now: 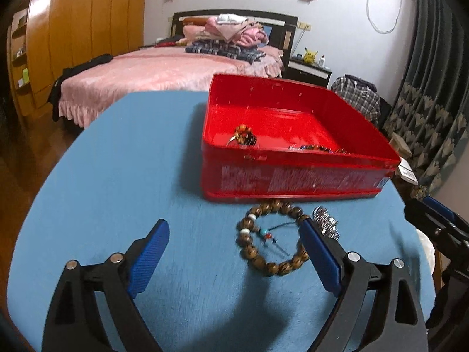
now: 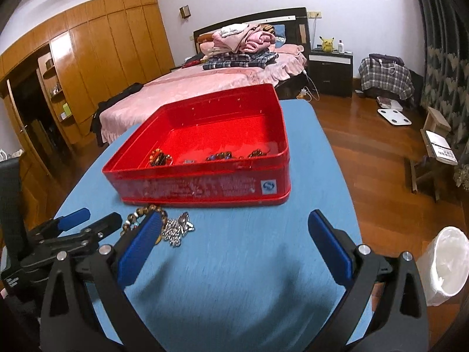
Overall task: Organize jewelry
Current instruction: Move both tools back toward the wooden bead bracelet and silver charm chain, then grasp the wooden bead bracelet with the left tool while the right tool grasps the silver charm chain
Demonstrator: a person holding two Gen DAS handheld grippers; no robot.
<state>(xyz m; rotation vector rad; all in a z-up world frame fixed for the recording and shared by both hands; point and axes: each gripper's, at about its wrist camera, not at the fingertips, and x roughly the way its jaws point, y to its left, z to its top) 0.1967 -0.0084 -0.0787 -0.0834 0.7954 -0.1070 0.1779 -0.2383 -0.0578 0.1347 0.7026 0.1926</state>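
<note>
A red tin box (image 1: 293,173) stands open on the blue table (image 1: 117,176); it also shows in the right wrist view (image 2: 205,184). Several bead pieces lie inside it (image 2: 159,158). A brown wooden bead bracelet (image 1: 272,267) lies on the table before the box, with a silver bead piece (image 1: 325,223) beside it, also in the right wrist view (image 2: 176,230). My left gripper (image 1: 234,245) is open and empty, its right finger over the bracelet's right side. My right gripper (image 2: 234,234) is open and empty, right of the silver piece.
A pink bed (image 2: 205,85) stands behind the table, a wooden wardrobe (image 2: 88,58) to the left. A white-lined bin (image 2: 445,264) stands on the wood floor at the table's right. A nightstand (image 2: 331,67) and stool (image 2: 433,146) are farther off.
</note>
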